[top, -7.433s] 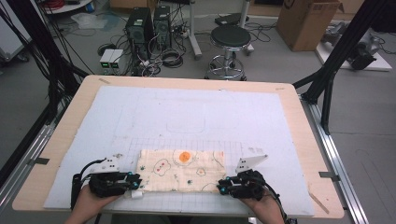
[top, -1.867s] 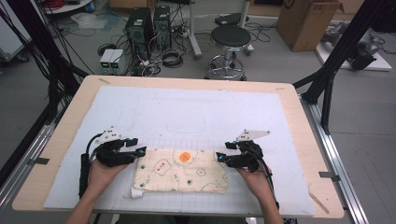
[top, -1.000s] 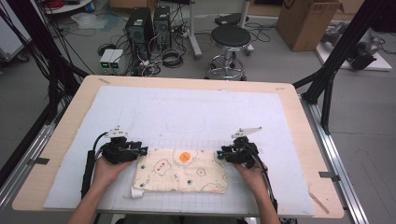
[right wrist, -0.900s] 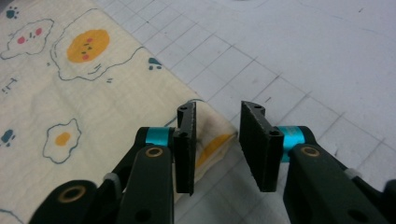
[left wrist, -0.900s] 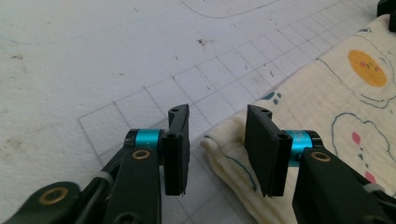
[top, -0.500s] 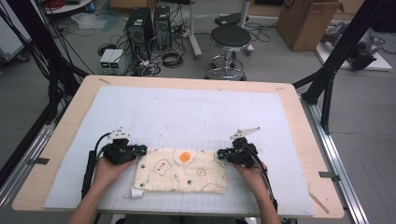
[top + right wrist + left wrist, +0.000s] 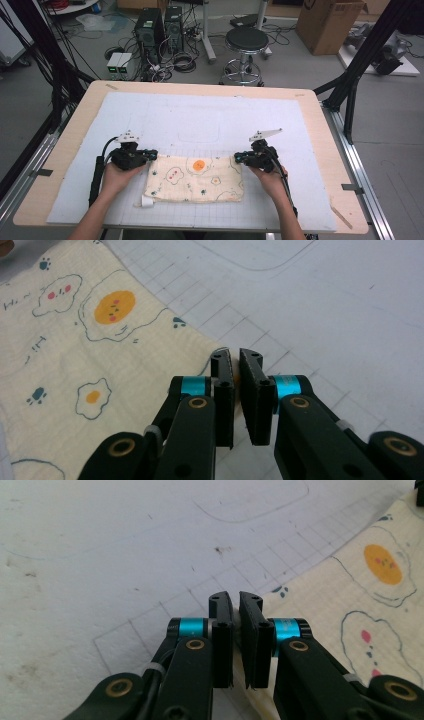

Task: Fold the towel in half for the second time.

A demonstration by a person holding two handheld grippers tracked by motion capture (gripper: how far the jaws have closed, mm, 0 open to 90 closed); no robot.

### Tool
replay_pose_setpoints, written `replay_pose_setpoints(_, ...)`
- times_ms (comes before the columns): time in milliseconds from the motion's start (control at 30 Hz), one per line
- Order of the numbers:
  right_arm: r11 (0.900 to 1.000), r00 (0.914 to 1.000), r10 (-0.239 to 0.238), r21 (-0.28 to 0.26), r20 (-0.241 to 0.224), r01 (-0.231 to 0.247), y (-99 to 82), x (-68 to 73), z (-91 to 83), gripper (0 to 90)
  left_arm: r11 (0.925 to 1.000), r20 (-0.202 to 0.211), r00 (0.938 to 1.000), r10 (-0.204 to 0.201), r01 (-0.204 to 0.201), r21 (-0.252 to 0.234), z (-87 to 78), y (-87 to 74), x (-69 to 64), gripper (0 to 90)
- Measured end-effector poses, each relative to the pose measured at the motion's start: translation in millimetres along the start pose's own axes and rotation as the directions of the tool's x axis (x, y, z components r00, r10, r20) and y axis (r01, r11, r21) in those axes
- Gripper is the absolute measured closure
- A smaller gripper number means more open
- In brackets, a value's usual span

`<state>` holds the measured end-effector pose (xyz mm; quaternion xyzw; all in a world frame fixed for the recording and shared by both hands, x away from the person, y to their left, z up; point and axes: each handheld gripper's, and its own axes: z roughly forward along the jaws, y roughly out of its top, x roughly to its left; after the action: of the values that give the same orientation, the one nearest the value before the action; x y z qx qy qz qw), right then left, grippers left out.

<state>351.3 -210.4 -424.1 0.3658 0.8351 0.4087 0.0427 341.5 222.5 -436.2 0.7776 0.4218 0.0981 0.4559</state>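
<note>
A cream cloth (image 7: pixel 195 180) printed with fried eggs lies flat on the white gridded mat (image 7: pixel 200 115), near the table's front edge. My left gripper (image 7: pixel 153 154) sits at the cloth's far left corner; its jaws have just been closing. In the left gripper view my left gripper (image 7: pixel 235 600) stands nearly together with the cloth (image 7: pixel 360 595) edge pinched between the jaws. My right gripper (image 7: pixel 237 158) is at the far right corner. In the right gripper view my right gripper (image 7: pixel 235 357) is closed on the corner of the cloth (image 7: pixel 100 340).
A white tag (image 7: pixel 146 201) sticks out at the cloth's near left corner. A faint rounded outline (image 7: pixel 199 134) is drawn on the mat beyond the cloth. The wooden table (image 7: pixel 330 150) frames the mat. A stool (image 7: pixel 244 42) and computers (image 7: pixel 157 25) stand on the floor behind.
Both hands went from the cloth's near corners to its far corners. Over the last second both pairs of jaws came together on those corners; the cloth has not shifted.
</note>
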Motion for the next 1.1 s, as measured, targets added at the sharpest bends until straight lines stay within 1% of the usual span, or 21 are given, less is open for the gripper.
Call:
replay_pose_setpoints(33, 1.0, 1.0, 0.006, 0.003, 0.0, -0.006, 1.2, -0.8, -0.5, 84.9, 0.9999, -0.001, 1.0, -0.006, 0.006, -0.011, 0.5, 2.0, 1.2, 83.9)
replay_pose_setpoints(100, 0.9999, 1.0, 0.008, -0.007, 0.004, -0.008, 4.9, -3.0, -1.8, 84.9, 1.0, -0.01, 0.9999, -0.002, 0.002, -0.002, 2.4, 7.2, 2.4, 84.0)
replay_pose_setpoints(167, 0.9999, 0.9998, 0.015, -0.008, 0.011, -0.015, 8.8, -4.8, -2.5, 84.9, 0.9999, -0.013, 0.9999, -0.01, 0.01, -0.014, 4.2, 13.8, 3.7, 84.0)
replay_pose_setpoints(200, 0.9999, 0.9998, 0.016, -0.006, 0.015, -0.016, 10.8, -6.3, -2.7, 84.9, 0.9995, -0.012, 0.9998, -0.019, 0.018, -0.026, 4.5, 16.4, 5.1, 84.0)
replay_pose_setpoints(233, 0.9997, 0.9996, 0.021, -0.008, 0.018, -0.021, 12.8, -8.1, -3.0, 84.9, 0.9993, -0.009, 0.9995, -0.031, 0.031, -0.022, 5.7, 19.8, 7.0, 84.1)
replay_pose_setpoints(300, 0.9995, 0.9994, 0.027, -0.017, 0.021, -0.027, 17.3, -12.8, -3.1, 84.9, 0.999, -0.022, 0.9992, -0.035, 0.034, -0.028, 7.4, 23.8, 9.3, 84.1)
replay_pose_setpoints(367, 0.9991, 0.999, 0.038, -0.018, 0.022, -0.038, 22.6, -16.6, -3.4, 84.9, 0.997, -0.021, 0.9979, -0.062, 0.061, -0.047, 8.4, 27.9, 11.6, 84.1)
replay_pose_setpoints(467, 0.9991, 0.9985, 0.041, -0.007, 0.036, -0.041, 32.2, -21.4, -2.8, 84.9, 0.9965, -0.037, 0.9969, -0.069, 0.067, -0.049, 11.5, 35.5, 13.9, 84.2)
replay_pose_setpoints(567, 0.9987, 0.998, 0.05, -0.014, 0.04, -0.049, 39.8, -25.8, -3.3, 84.9, 0.9962, -0.058, 0.9961, -0.067, 0.063, -0.06, 12.8, 43.6, 16.3, 84.1)
replay_pose_setpoints(633, 0.9981, 0.9976, 0.058, -0.024, 0.038, -0.057, 43.7, -27.7, -3.7, 84.9, 0.9931, -0.07, 0.9942, -0.081, 0.075, -0.09, 12.9, 47.1, 18.2, 84.2)
replay_pose_setpoints(667, 0.9979, 0.9974, 0.06, -0.027, 0.04, -0.059, 45.8, -28.8, -3.8, 84.9, 0.9913, -0.074, 0.9928, -0.094, 0.086, -0.099, 13.0, 48.0, 20.1, 84.2)
replay_pose_setpoints(700, 0.9976, 0.9974, 0.06, -0.037, 0.04, -0.058, 47.2, -30.8, -3.2, 84.9, 0.9905, -0.074, 0.992, -0.102, 0.095, -0.1, 13.7, 48.6, 22.1, 84.2)
replay_pose_setpoints(733, 0.9968, 0.9969, 0.07, -0.04, 0.035, -0.069, 48.3, -33.0, -1.9, 84.9, 0.9908, -0.081, 0.9911, -0.106, 0.098, -0.093, 15.4, 49.2, 23.4, 84.2)
replay_pose_setpoints(767, 0.9961, 0.9962, 0.081, -0.038, 0.033, -0.079, 48.9, -35.1, -0.2, 85.0, 0.9922, -0.086, 0.9912, -0.101, 0.094, -0.081, 17.4, 49.5, 24.3, 84.2)
replay_pose_setpoints(800, 0.9955, 0.9954, 0.089, -0.036, 0.036, -0.088, 49.0, -37.7, 2.7, 85.0, 0.9922, -0.09, 0.9908, -0.101, 0.093, -0.082, 18.7, 49.3, 24.5, 84.2)
replay_pose_setpoints(833, 0.9955, 0.9954, 0.088, -0.039, 0.038, -0.087, 48.8, -39.3, 5.0, 84.9, 0.9927, -0.095, 0.9906, -0.099, 0.092, -0.078, 19.8, 48.6, 25.2, 84.2)
replay_pose_setpoints(967, 0.9932, 0.9925, 0.116, -0.008, 0.037, -0.116, 44.3, -45.2, 15.0, 85.0, 0.9958, -0.108, 0.9907, -0.082, 0.077, -0.05, 26.1, 45.4, 25.7, 84.2)
replay_pose_setpoints(1033, 0.9917, 0.9911, 0.129, -0.005, 0.034, -0.129, 42.6, -47.9, 17.5, 85.0, 0.9955, -0.102, 0.9911, -0.086, 0.082, -0.049, 26.9, 44.9, 27.4, 84.2)
replay_pose_setpoints(1100, 0.9905, 0.99, 0.137, -0.014, 0.031, -0.137, 42.5, -48.3, 17.4, 85.1, 0.9941, -0.093, 0.991, -0.096, 0.091, -0.06, 26.1, 45.0, 28.9, 84.2)
